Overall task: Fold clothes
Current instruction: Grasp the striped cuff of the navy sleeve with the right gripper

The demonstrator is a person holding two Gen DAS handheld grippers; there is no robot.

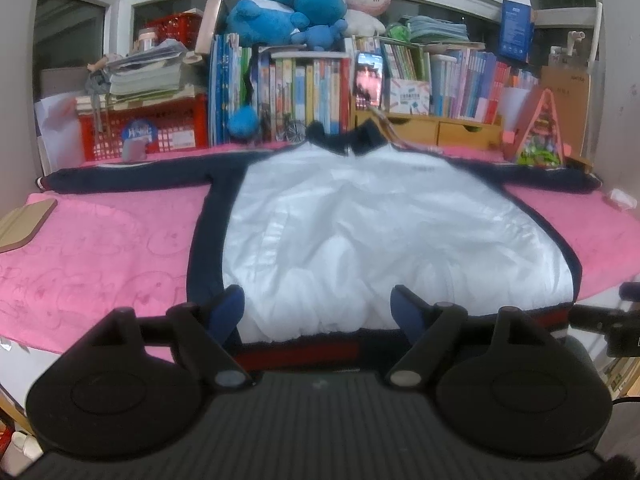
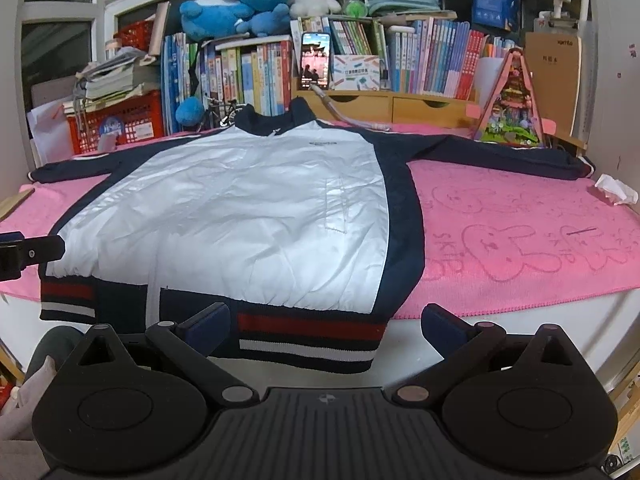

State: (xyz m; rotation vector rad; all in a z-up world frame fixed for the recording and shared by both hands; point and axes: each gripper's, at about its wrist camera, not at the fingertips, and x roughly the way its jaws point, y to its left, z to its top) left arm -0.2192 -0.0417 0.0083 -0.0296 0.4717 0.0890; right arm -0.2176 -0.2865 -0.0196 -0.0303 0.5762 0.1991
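Basically the jacket (image 2: 248,200) is thin, shiny white shell fabric with navy sleeves and side panels: light, limp, likely slippery, creases already showing across the chest. It will drape and slide rather than hold a fold, so pinch thicker parts. Best bets look like the ribbed striped hem (image 2: 308,332), the cuffs, or the navy shoulder seams; the hem rib is stiffer and grippier than the white panel

Jacket lies flat, front up, on the pink towel (image 2: 520,240) covering the table, collar toward the bookshelf (image 2: 432,60), sleeves spread out to both sides, hem hanging slightly over the near edge

Left gripper (image 1: 316,304): jaws wide apart, nothing pinched. It hovers at the hem, its pads over the white panel's lower edge, left of centre on the garment; can't tell if the pads touch the cloth

Right gripper (image 2: 326,322): jaws also wide apart, empty. It sits just in front of the hem's right portion; left pad overlaps the striped rib in view, right pad is off the jacket beyond its right corner, over the bare table edge

Each gripper's arm shows at the edge of the other's view
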